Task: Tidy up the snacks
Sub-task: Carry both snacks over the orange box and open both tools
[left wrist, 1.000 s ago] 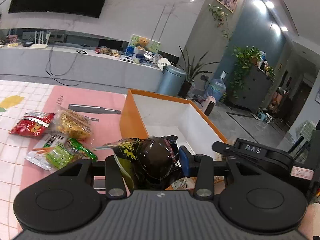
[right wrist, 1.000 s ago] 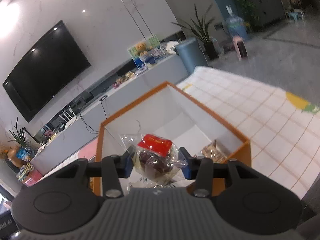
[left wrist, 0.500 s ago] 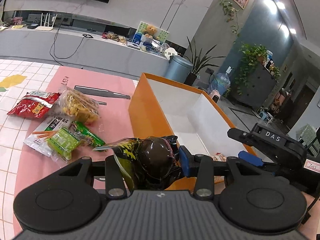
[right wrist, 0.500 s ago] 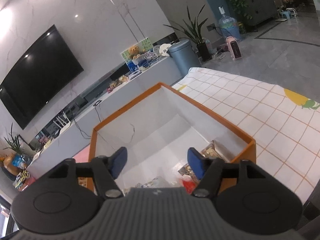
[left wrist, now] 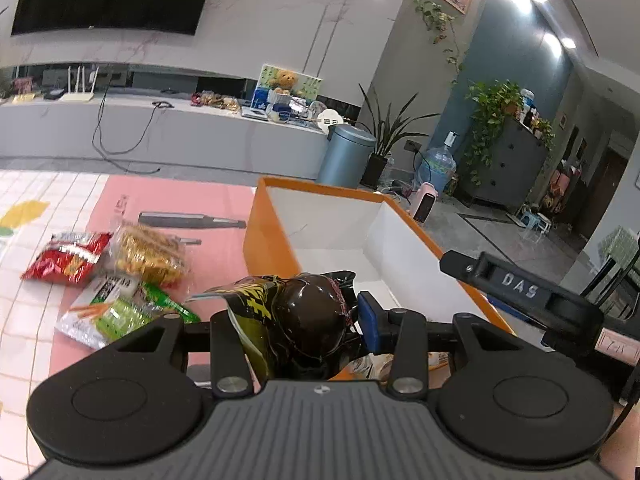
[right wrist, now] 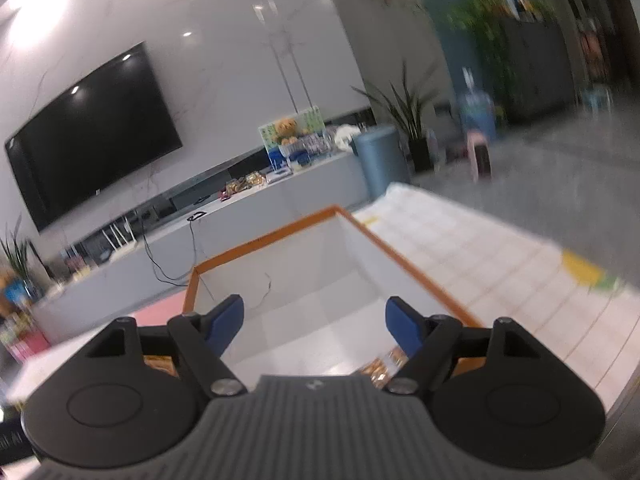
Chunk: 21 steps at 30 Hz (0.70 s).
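My left gripper [left wrist: 304, 320] is shut on a dark brown snack packet with yellow print [left wrist: 308, 320], held over the near left corner of the orange box [left wrist: 260, 236]. My right gripper [right wrist: 316, 322] is open and empty above the same orange box [right wrist: 264, 242], whose white inside holds a few snack packs [right wrist: 380, 366] near the front. The right gripper also shows in the left wrist view [left wrist: 520, 284] over the box's right wall. Loose snacks lie left of the box: a red packet [left wrist: 68, 256], a clear bag of yellow snacks [left wrist: 148, 254] and a green and white packet [left wrist: 112, 312].
The box stands on a pink mat [left wrist: 180, 200] over a checked tablecloth [left wrist: 24, 320]. A dark printed bar shape [left wrist: 192, 220] shows on the mat behind the snacks. Beyond the table stand a long grey counter [left wrist: 200, 136] and a blue bin [left wrist: 348, 156].
My right gripper opened and dropped its clear pack with the red label into the box, then lifted and tilted up. My left gripper still holds the dark packet near the box's corner.
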Tool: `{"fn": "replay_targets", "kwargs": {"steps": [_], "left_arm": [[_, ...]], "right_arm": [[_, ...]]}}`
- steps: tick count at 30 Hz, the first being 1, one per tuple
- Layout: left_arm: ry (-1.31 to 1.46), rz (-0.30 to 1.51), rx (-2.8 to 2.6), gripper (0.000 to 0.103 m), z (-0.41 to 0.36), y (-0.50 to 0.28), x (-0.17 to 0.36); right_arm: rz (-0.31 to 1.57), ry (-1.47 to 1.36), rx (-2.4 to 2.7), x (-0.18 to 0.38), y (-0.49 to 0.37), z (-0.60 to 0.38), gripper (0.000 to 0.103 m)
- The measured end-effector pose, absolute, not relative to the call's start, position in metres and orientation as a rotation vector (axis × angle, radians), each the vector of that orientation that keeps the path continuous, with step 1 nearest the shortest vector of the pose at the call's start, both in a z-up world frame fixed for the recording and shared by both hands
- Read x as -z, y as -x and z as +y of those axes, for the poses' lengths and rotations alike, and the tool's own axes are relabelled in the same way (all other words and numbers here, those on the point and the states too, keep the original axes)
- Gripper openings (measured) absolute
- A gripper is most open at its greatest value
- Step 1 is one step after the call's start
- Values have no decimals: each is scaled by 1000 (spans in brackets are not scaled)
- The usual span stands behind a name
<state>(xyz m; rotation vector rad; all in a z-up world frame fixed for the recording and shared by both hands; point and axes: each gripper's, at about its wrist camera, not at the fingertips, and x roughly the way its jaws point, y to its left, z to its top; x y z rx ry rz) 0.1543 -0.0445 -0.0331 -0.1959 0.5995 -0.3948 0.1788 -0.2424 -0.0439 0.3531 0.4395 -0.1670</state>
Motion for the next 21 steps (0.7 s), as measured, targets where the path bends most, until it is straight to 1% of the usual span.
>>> {"fn": "replay_targets", "kwargs": {"steps": [1, 3, 4, 13, 21], "left_arm": [[180, 596, 394, 48, -49, -155, 30], [157, 594, 388, 48, -57, -158, 27], [148, 596, 391, 48, -61, -160, 26], [62, 665, 463, 48, -125, -186, 32], [-44, 811, 462, 48, -176, -225, 60]], "right_arm": [[439, -340, 169, 43, -178, -245, 83], [430, -346, 178, 39, -175, -252, 94], [425, -361, 186, 38, -173, -259, 96], [354, -477, 376, 35, -162, -311, 96], [387, -543, 451, 44, -163, -344, 97]]}}
